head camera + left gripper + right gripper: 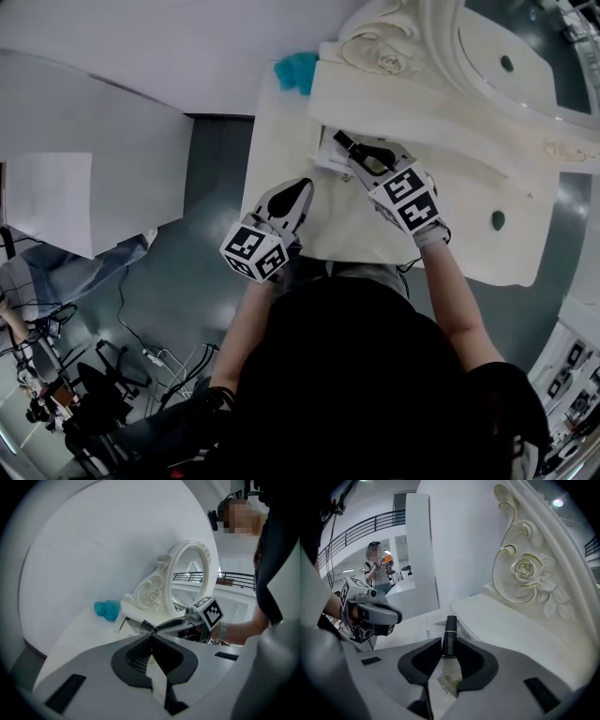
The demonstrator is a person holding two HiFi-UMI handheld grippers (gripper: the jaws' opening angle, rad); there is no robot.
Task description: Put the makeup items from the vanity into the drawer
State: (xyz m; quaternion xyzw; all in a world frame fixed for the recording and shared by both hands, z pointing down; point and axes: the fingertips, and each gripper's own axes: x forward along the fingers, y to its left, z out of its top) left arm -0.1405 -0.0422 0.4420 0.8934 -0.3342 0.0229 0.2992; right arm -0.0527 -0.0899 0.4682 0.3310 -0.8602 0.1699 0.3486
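Observation:
My right gripper [449, 651] is shut on a slim black makeup tube [450, 634] with a thin gold band, which sticks out past the jaws. In the head view this gripper [345, 145] reaches over the back of the white vanity top [281, 122], with the tube [351, 150] above a flat white box [330, 157]. My left gripper [302, 190] hovers over the vanity's front left part, jaws together with nothing between them. A teal puff [296, 70] lies at the vanity's back left corner. I see no drawer.
An ornate white mirror frame with a carved rose [525, 573] rises behind a raised shelf [422, 122] at the back. A white partition [84, 178] stands to the left. A dark floor gap [206, 206] lies between it and the vanity. A person [377, 569] stands far off.

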